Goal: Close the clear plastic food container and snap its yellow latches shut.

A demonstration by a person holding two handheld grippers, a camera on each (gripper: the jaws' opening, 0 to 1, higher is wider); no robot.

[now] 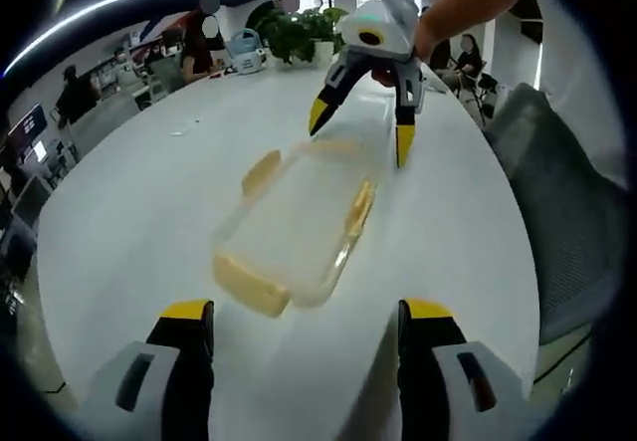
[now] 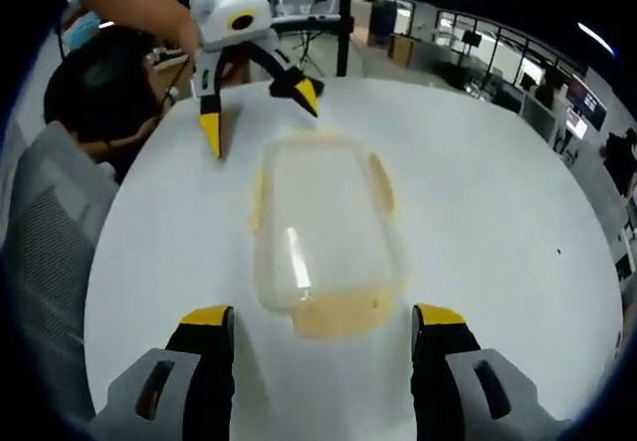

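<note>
Container [image 1: 299, 224] flat on table [image 1: 139, 212], long axis running between left gripper [image 1: 304, 317] and right gripper [image 2: 323, 322]; jaws apart, empty; latches [image 2: 338, 314] nearest each.

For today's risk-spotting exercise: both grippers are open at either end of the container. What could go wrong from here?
1. The clear container lies loose on the smooth white table, so one-ended pressure may slide it.
2. The yellow latches are pale and narrow; the open left gripper or right gripper may miss them.
</note>
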